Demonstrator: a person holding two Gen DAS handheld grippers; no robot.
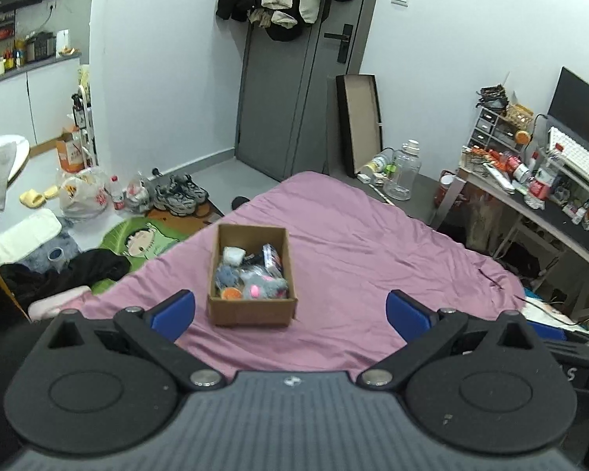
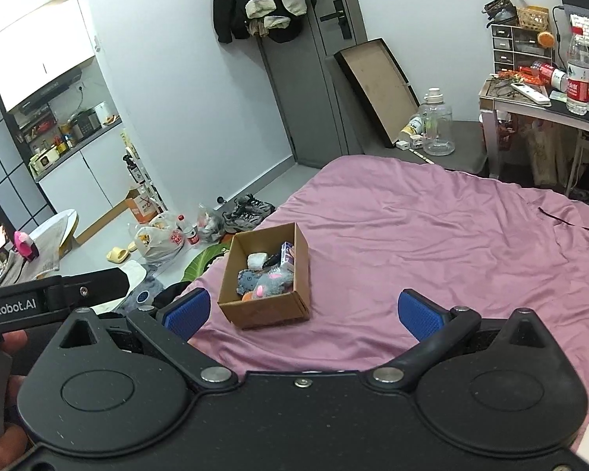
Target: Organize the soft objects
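A small cardboard box (image 1: 251, 310) sits on the pink bedsheet (image 1: 353, 243). Inside lie a grey plush toy with pink parts (image 1: 265, 287), a white soft item (image 1: 232, 255), an orange ball (image 1: 231, 294) and a small printed packet (image 1: 273, 257). My left gripper (image 1: 290, 310) is open and empty, just in front of the box. The box (image 2: 263, 310) and the grey plush (image 2: 269, 283) also show in the right wrist view. My right gripper (image 2: 302, 312) is open and empty, with the box near its left finger (image 2: 186, 312).
The bed's left edge drops to a cluttered floor with shoes (image 1: 180, 194), plastic bags (image 1: 82, 196) and a green cushion (image 1: 141, 239). A desk (image 1: 538, 212) with clutter stands at the right. A water jug (image 1: 402, 176) and a grey door (image 1: 294, 98) are beyond the bed.
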